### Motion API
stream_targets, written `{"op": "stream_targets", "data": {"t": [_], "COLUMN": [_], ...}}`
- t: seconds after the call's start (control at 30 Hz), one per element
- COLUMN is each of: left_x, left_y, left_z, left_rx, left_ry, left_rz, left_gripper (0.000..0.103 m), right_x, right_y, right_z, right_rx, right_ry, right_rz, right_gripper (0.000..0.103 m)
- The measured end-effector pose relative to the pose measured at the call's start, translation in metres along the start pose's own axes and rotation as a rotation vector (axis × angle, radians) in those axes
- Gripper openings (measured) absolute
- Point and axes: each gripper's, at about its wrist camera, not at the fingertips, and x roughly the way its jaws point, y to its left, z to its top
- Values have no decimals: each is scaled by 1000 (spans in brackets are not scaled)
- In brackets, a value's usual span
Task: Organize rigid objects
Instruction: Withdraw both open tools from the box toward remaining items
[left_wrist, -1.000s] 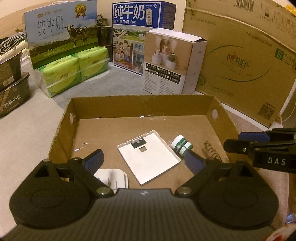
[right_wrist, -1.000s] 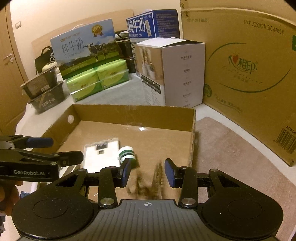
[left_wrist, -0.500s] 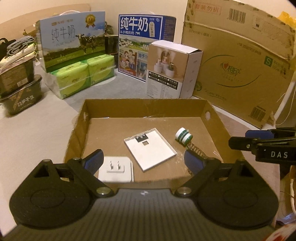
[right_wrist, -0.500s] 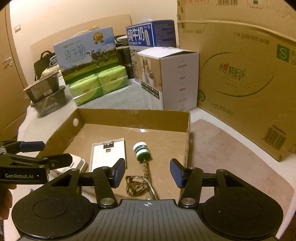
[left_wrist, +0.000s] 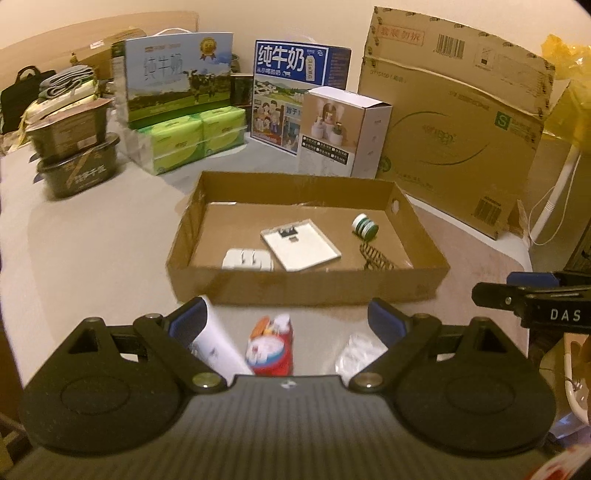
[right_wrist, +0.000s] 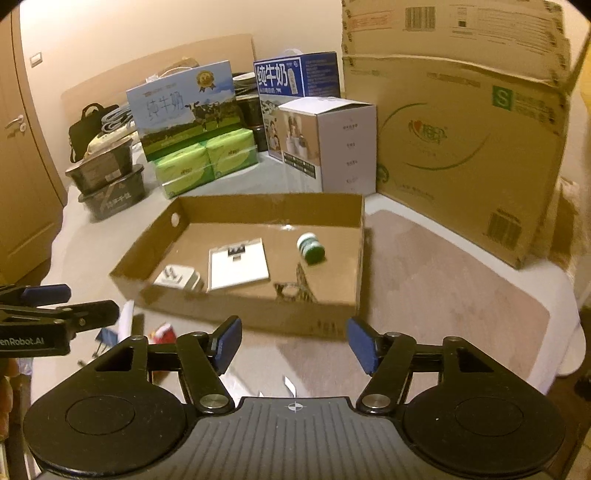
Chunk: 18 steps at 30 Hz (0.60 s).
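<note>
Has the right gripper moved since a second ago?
Yes. The right gripper has pulled back out of the cardboard tray to before its near wall; its jaws have just been opening, empty.

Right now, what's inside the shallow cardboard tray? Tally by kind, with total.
White wall plug adapter: 1
Flat white square plate: 1
Small green-and-white round jar: 1
Brown patterned strap or hair clip, blurred: 1
Total in the shallow cardboard tray: 4

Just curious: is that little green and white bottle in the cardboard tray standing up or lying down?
Lying down: the bottle rests on its side on the tray floor.
</note>
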Motion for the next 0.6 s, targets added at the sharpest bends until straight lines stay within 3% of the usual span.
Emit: {"op": "stream_targets", "data": {"t": [0.3, 0.6], "left_x": [-35, -51], "left_y": [5, 11], "left_z": [-33, -58], "left_rx": [-33, -51], "left_ry": [5, 22], "left_rz": [21, 24], "left_gripper": [100, 103], "right_x": [-30, -46], "right_y": [7, 11], "right_z": [-35, -55], "right_rx": [2, -6], "right_ry": [16, 31], "right_rz": [2, 17], "right_gripper": [80, 86]}}
